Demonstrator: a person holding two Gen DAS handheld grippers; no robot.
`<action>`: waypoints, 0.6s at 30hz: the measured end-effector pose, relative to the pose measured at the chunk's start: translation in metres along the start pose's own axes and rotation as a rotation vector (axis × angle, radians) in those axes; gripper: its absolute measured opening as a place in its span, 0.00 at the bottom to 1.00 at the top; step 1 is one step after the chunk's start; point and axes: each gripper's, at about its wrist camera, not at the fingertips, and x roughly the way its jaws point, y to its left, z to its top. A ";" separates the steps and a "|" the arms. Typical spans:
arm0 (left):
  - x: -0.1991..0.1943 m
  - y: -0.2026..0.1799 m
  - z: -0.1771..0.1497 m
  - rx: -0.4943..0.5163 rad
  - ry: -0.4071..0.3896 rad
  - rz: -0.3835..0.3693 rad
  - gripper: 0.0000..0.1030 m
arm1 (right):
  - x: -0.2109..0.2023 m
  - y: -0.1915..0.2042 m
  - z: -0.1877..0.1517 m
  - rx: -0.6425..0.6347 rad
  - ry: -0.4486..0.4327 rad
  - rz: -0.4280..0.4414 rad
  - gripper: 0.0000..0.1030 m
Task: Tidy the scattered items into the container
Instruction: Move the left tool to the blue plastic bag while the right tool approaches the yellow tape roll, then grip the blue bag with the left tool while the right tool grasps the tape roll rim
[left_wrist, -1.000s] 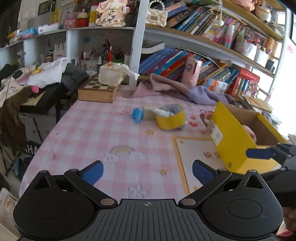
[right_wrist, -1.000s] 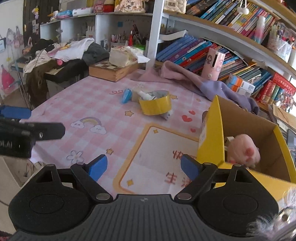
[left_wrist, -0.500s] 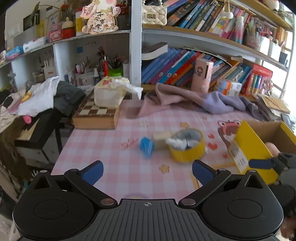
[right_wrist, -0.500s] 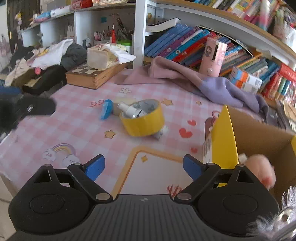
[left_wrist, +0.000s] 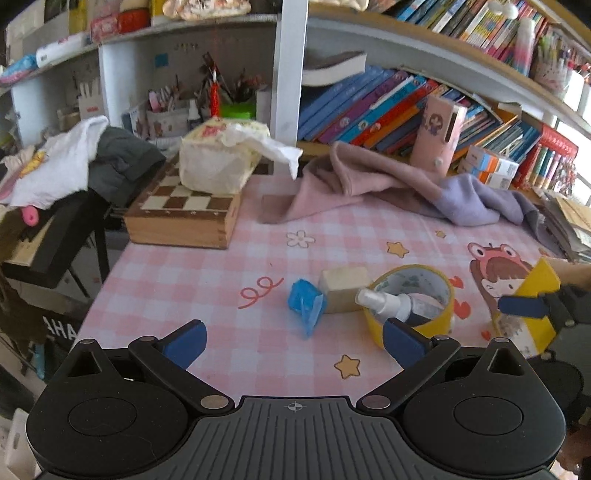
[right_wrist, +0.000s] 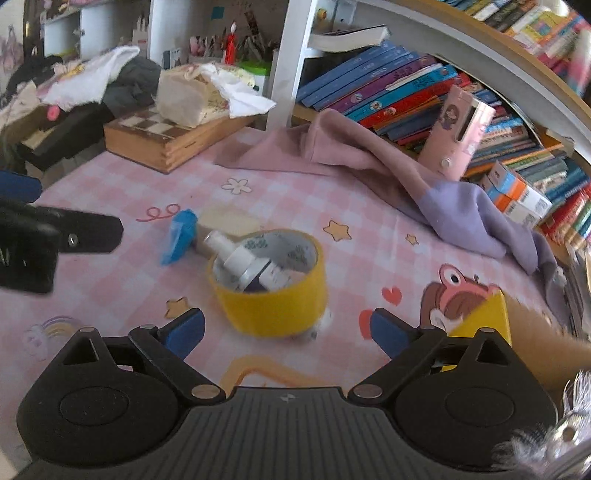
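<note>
A yellow tape roll (left_wrist: 410, 321) (right_wrist: 269, 306) lies on the pink checked tablecloth (left_wrist: 221, 280) with a small white spray bottle (left_wrist: 384, 301) (right_wrist: 236, 254) resting inside it. A beige block (left_wrist: 343, 288) (right_wrist: 229, 221) and a blue packet (left_wrist: 304, 302) (right_wrist: 179, 236) lie just left of the roll. The yellow cardboard box (left_wrist: 532, 288) (right_wrist: 484, 317) shows at the right edge. My left gripper (left_wrist: 293, 341) is open and empty, just short of the packet. My right gripper (right_wrist: 286, 330) has its jaws opening; the roll sits just ahead of them, untouched.
A wooden chess box (left_wrist: 181, 214) with a tissue pack (left_wrist: 218, 162) on it stands at the back left. A pink and purple cloth (left_wrist: 388, 188) lies along the back, under shelves of books (left_wrist: 369, 107). Clothes are piled past the table's left edge (left_wrist: 107, 280).
Both grippers have moved forward across the table toward the tape roll and the items beside it. The yellow box has slid to the right edge of both views. The right jaws stand slightly wider.
</note>
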 end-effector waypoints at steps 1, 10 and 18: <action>0.007 0.001 0.002 -0.008 0.007 0.001 0.96 | 0.006 0.001 0.003 -0.011 0.004 -0.004 0.94; 0.078 0.002 0.014 0.004 0.109 -0.018 0.74 | 0.037 0.007 0.016 -0.071 0.027 0.012 0.94; 0.112 -0.007 0.013 0.115 0.157 -0.003 0.58 | 0.049 0.008 0.017 -0.084 0.045 0.023 0.94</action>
